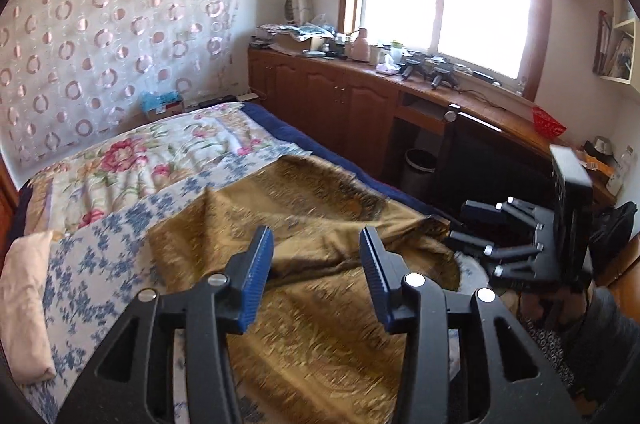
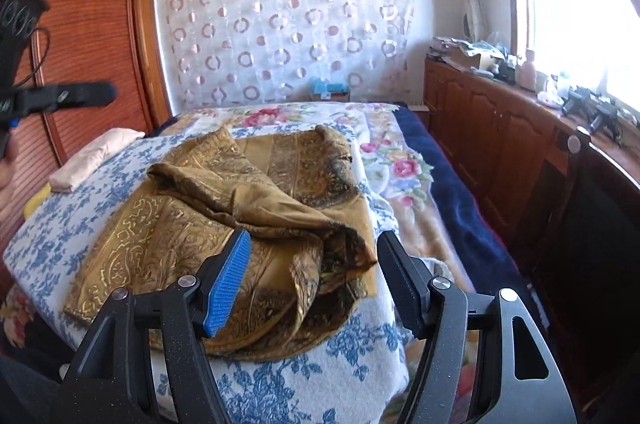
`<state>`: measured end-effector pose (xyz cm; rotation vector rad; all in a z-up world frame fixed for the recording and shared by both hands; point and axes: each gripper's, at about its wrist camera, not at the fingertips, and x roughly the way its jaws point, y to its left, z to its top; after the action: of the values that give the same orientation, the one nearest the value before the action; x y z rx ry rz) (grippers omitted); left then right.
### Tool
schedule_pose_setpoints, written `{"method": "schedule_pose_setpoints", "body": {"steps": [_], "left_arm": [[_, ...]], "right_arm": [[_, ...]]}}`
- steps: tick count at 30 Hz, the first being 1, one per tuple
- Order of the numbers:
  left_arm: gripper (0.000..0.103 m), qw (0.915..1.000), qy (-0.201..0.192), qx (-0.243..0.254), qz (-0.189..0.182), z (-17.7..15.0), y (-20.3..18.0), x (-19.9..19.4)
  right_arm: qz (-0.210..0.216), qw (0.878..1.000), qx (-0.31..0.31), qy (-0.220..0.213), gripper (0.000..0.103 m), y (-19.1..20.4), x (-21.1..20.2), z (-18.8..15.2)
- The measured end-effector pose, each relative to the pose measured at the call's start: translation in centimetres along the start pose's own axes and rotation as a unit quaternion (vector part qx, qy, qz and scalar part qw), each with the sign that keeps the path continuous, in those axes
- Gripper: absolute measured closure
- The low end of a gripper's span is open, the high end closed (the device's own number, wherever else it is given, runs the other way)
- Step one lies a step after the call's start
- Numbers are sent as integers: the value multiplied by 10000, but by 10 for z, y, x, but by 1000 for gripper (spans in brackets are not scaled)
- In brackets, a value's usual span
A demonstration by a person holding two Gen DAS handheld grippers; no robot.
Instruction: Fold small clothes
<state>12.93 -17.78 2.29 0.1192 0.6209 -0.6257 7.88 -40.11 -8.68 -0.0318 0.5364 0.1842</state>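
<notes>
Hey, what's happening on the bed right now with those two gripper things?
A person is folding a gold patterned cloth spread on the blue floral blanket of a bed. It lies rumpled and partly doubled over, not yet neatly folded. The left gripper hangs just over it with its jaws apart and nothing between them. The right gripper is open too, at the cloth's near edge. A folded pink cloth lies aside.

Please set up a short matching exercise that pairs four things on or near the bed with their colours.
Things:
1. garment lying rumpled on the bed
2. small folded cloth near the wardrobe
3. basket on the windowsill counter
4. blanket along the bed's window side

Colours:
A. red
B. dark blue
C. gold with a brown pattern
D. pale pink

Pairs: 1-C, 2-D, 3-A, 4-B
</notes>
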Motion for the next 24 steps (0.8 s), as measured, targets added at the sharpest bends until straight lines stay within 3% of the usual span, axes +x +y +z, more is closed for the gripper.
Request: {"method": "schedule_pose_setpoints", "body": {"steps": [8,24], "left_arm": [[60,9973,63,-523,510,-52,51,-26],[60,9902,-86,-957,1013,-96,96,-68]], "right_arm": [[148,9990,-375,191,36,20,27,24],[954,9845,-1318,659,36,123,102,69]]}}
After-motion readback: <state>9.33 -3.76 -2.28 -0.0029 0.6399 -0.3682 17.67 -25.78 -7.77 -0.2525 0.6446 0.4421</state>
